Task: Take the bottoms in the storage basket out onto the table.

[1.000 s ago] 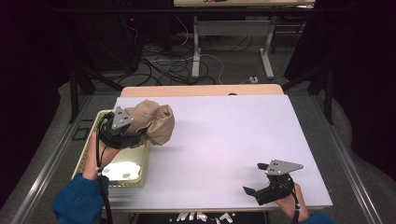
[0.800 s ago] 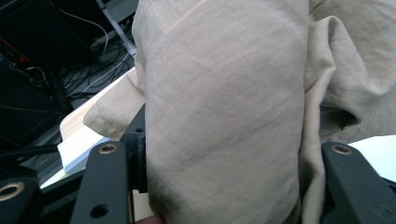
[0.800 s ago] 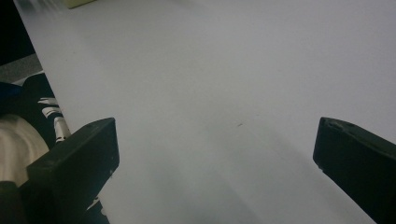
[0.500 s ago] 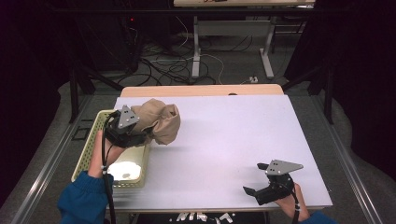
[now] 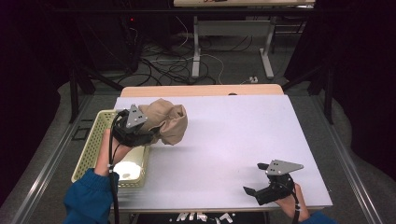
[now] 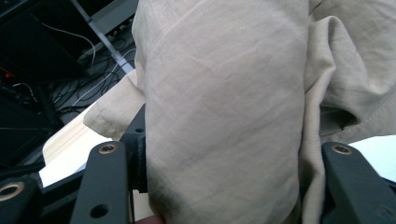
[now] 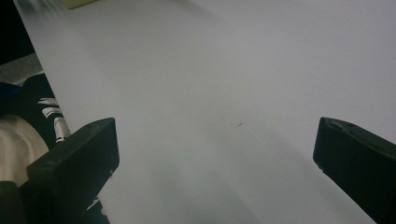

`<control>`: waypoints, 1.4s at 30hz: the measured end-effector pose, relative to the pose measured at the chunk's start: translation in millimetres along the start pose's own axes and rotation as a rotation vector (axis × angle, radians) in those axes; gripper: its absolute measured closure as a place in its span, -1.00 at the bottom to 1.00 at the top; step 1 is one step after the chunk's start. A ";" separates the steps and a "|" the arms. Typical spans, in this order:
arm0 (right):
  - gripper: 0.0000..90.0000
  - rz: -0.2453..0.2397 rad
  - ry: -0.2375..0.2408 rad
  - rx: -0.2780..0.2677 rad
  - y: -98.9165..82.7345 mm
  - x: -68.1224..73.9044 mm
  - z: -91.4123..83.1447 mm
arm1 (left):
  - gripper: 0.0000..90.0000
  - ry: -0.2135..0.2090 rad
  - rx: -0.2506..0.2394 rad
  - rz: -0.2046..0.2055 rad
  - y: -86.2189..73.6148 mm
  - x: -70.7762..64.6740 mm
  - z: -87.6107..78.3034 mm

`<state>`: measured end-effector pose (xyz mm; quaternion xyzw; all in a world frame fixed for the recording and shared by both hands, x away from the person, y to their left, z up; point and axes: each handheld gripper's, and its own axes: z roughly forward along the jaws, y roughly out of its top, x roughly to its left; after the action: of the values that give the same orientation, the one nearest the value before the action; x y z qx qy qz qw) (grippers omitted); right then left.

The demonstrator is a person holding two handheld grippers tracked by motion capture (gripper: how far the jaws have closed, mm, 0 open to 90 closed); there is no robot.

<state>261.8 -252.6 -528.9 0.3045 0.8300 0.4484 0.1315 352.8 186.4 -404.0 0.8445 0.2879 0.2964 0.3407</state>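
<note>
High view, left gripper (image 5: 152, 135): held above the left part of the table, just beside the basket; jaws clamped on the beige cloth.
High view, beige cloth (image 5: 166, 120): bunched, lifted off the surface, hanging from the jaws over the white table (image 5: 233, 140) near its left edge; a faint shadow lies on the table below it.
High view, yellow basket (image 5: 95, 140): at the table's left edge, its long side along that edge; a bright patch shows on its floor near the person's end.
High view, right gripper (image 5: 261, 186): low over the near right corner of the table, well apart from the cloth; jaws spread, nothing between them.
Left gripper view, beige cloth (image 6: 224, 116): a thick fold stands between the two black jaws, pinched at its base; more folds bulge at the right.
Right gripper view, right gripper (image 7: 215, 154): jaws wide apart, bare white table (image 7: 210, 70) between them; a corner of the yellow basket (image 7: 79, 3) shows at the top edge.
</note>
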 end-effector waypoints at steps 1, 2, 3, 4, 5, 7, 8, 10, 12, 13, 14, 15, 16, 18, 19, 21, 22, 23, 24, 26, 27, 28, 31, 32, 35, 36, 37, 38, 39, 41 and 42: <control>-1.00 0.000 0.000 0.000 0.0 0.0 0.0 | -0.03 0.002 0.001 0.001 0.7 -0.8 0.5; -1.00 -0.001 0.004 -0.003 0.0 -0.1 0.3 | -0.03 -0.001 -0.003 -0.005 1.0 -2.1 1.4; -1.00 -0.003 0.001 0.000 0.0 -0.2 0.1 | -0.03 -0.007 -0.001 0.001 1.7 -2.6 2.0; -1.00 -0.002 0.001 -0.003 -0.1 -0.1 0.3 | -0.03 -0.007 -0.002 0.011 2.4 -2.9 2.6; -1.00 -0.003 0.001 -0.003 0.0 -0.1 0.3 | -0.03 -0.007 0.002 0.016 3.2 -3.5 3.1; -1.00 -0.001 0.005 0.000 0.0 -0.1 0.2 | -0.03 -0.017 -0.002 0.012 3.8 -5.3 5.4; -1.00 -0.002 0.001 0.000 0.0 -0.1 0.0 | -0.03 -0.025 -0.002 0.003 4.0 -6.4 6.3; -1.00 -0.002 0.001 -0.003 -0.1 -0.1 0.2 | -0.03 -0.029 0.001 0.004 5.0 -7.4 7.6; -1.00 -0.002 0.002 0.000 0.0 -0.2 0.1 | -0.03 -0.030 0.001 0.013 6.2 -8.1 9.0; -1.00 -0.002 0.001 0.000 0.0 -0.2 0.1 | -0.03 -0.034 -0.002 0.012 6.7 -8.9 9.8; -1.00 -0.001 0.003 0.000 0.0 -0.2 0.1 | -0.03 -0.035 -0.002 0.017 7.4 -9.4 10.5; -1.00 -0.001 0.006 -0.001 0.0 -0.2 0.1 | -0.03 -0.038 0.001 0.016 7.9 -10.4 11.1; -1.00 -0.001 0.004 -0.003 -0.1 -0.2 0.3 | -0.03 -0.040 -0.005 0.016 8.3 -11.3 12.3; -1.00 -0.002 0.001 0.000 -0.1 -0.2 0.0 | -0.03 -0.044 0.000 0.023 9.4 -12.5 13.6; -1.00 -0.002 0.002 0.000 0.0 -0.2 0.0 | -0.03 -0.047 0.001 0.021 9.9 -13.2 14.3; -1.00 -0.001 0.003 -0.004 -0.1 -0.2 0.3 | -0.03 -0.049 -0.001 0.026 10.5 -14.1 15.8; -1.00 -0.001 0.004 0.000 0.0 -0.1 0.0 | -0.03 -0.051 0.002 0.026 11.0 -14.6 16.1; -1.00 -0.001 0.004 -0.003 -0.1 -0.2 0.2 | -0.03 -0.052 0.003 0.030 11.4 -14.9 16.4; -1.00 -0.001 0.003 0.000 0.0 -0.1 0.0 | -0.03 -0.053 0.004 0.030 11.7 -15.4 16.7; -1.00 -0.002 0.002 0.000 0.0 -0.1 0.0 | -0.03 -0.056 0.001 0.032 12.4 -16.1 18.0; -1.00 -0.002 0.003 -0.001 0.0 -0.1 0.0 | -0.03 -0.053 0.005 0.036 13.0 -16.5 18.2; -1.00 -0.003 0.002 0.000 -0.1 -0.2 0.0 | -0.03 -0.051 -0.006 0.036 12.8 -17.3 19.6; -1.00 -0.002 0.005 0.000 0.0 -0.2 0.1 | -0.03 -0.057 0.000 0.039 13.8 -19.0 21.4; -1.00 -0.003 0.002 0.000 -0.1 -0.2 0.0 | -0.03 -0.065 0.005 0.041 14.3 -19.4 21.8; -1.00 -0.002 0.005 0.001 -0.1 -0.3 0.1 | -0.03 -0.066 0.005 0.049 15.4 -20.7 23.5; -1.00 -0.001 0.003 0.001 -0.1 -0.2 0.0 | -0.03 -0.069 0.007 0.048 15.7 -21.5 24.1; -1.00 -0.002 0.004 0.001 -0.1 -0.3 0.1 | -0.03 -0.071 0.004 0.046 15.9 -22.4 25.0; -1.00 -0.002 0.005 0.001 -0.1 -0.2 0.1 | -0.03 -0.073 0.005 0.052 16.2 -22.6 25.5; -1.00 -0.003 0.001 0.001 -0.1 -0.2 0.0 | -0.03 -0.075 0.009 0.052 16.7 -23.2 26.0; -1.00 -0.003 0.001 0.001 -0.1 -0.3 0.0 | -0.03 -0.079 0.002 0.048 17.0 -24.7 27.8; -1.00 -0.003 0.000 0.001 -0.1 -0.3 0.0 | -0.03 -0.077 0.012 0.061 17.4 -24.2 27.8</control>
<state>262.0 -252.8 -529.0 0.3032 0.8307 0.4479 0.1319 361.2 147.9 -414.9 0.8656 0.2504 0.2724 0.3373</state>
